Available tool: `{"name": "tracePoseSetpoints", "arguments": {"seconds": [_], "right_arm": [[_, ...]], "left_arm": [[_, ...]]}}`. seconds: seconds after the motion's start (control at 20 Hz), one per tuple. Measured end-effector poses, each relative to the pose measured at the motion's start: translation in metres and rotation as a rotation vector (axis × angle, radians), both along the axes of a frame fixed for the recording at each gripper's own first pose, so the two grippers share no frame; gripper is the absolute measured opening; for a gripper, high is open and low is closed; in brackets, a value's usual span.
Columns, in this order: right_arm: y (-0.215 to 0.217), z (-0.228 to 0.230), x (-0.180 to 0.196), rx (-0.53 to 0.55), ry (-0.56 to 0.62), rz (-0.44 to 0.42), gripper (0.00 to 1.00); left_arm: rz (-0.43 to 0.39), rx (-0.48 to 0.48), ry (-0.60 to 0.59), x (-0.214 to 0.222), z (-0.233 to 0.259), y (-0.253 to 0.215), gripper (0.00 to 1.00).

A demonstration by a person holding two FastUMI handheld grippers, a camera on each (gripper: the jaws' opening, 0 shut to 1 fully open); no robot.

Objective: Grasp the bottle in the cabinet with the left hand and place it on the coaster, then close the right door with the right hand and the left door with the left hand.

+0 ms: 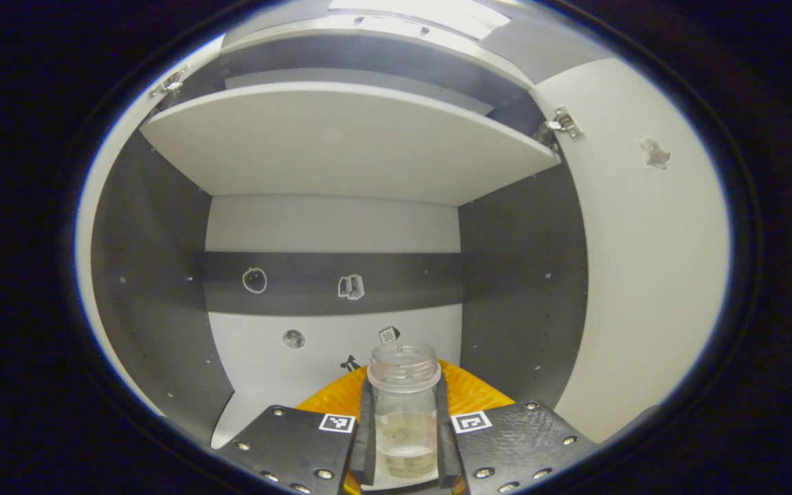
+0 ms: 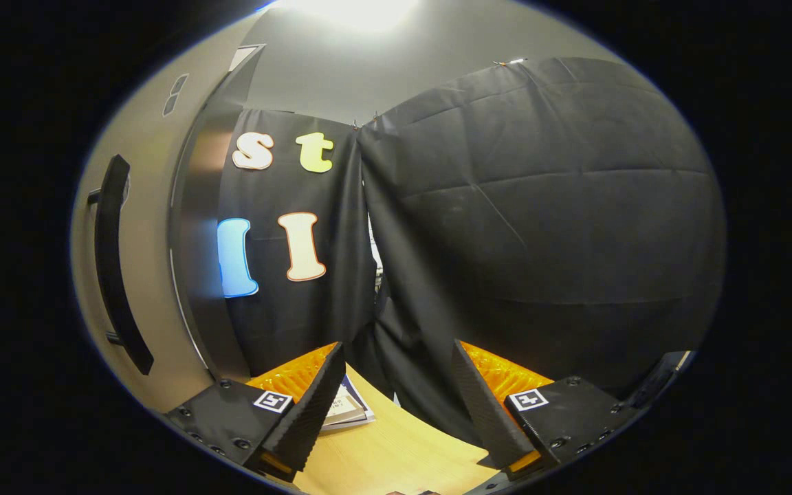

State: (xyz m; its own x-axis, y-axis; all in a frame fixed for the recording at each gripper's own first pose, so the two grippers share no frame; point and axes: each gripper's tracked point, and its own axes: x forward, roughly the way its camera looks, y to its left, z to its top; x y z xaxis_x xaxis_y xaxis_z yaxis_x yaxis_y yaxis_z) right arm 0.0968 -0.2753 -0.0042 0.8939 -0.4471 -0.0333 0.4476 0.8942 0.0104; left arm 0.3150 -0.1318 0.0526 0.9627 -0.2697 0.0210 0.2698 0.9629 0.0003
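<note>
left gripper [image 1: 403,440]: we see black plates, silver screws, square black-and-white tags, orange ribbed body | right gripper [image 2: 396,412]: we see the same plates, tags, dark screws

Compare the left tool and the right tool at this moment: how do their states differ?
The left tool has its fingers pressed against both sides of the clear, uncapped plastic bottle; the right tool stands wide open and holds nothing. The left tool points into the open grey-and-white cabinet, under its shelf; the right tool hangs over the light wooden table, beside a door with a black handle.
</note>
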Motion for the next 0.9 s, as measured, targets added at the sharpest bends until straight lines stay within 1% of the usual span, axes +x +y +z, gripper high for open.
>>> {"name": "tracePoseSetpoints", "arguments": {"seconds": [0.05, 0.1, 0.2, 0.3, 0.45, 0.65, 0.8, 0.9], "right_arm": [[0.001, 0.001, -0.002, -0.005, -0.001, -0.001, 0.98], [0.003, 0.002, -0.004, -0.009, -0.002, -0.003, 0.93], [0.004, 0.005, -0.008, -0.011, -0.006, -0.010, 0.93], [0.006, 0.008, -0.012, -0.007, -0.011, -0.016, 0.93], [0.014, 0.013, -0.021, -0.008, -0.017, -0.015, 0.94], [0.027, 0.021, -0.033, -0.009, -0.012, -0.003, 0.94], [0.030, 0.026, -0.045, -0.012, -0.008, -0.022, 0.94], [0.032, 0.029, -0.053, -0.014, -0.015, -0.038, 0.94]], "left_arm": [[-0.012, -0.003, -0.008, -0.007, 0.008, 0.004, 0.43], [-0.029, -0.007, -0.017, -0.011, 0.014, 0.007, 0.43], [-0.078, -0.010, -0.025, -0.020, 0.020, 0.006, 0.43], [-0.108, -0.018, -0.021, -0.026, 0.036, 0.010, 0.43], [-0.130, -0.009, -0.007, -0.032, 0.052, 0.012, 0.43], [-0.199, -0.040, 0.035, -0.045, 0.068, 0.008, 0.39], [-0.235, -0.047, 0.044, -0.046, 0.069, 0.008, 0.36], [-0.251, -0.071, 0.056, -0.047, 0.065, 0.005, 0.36]]}}
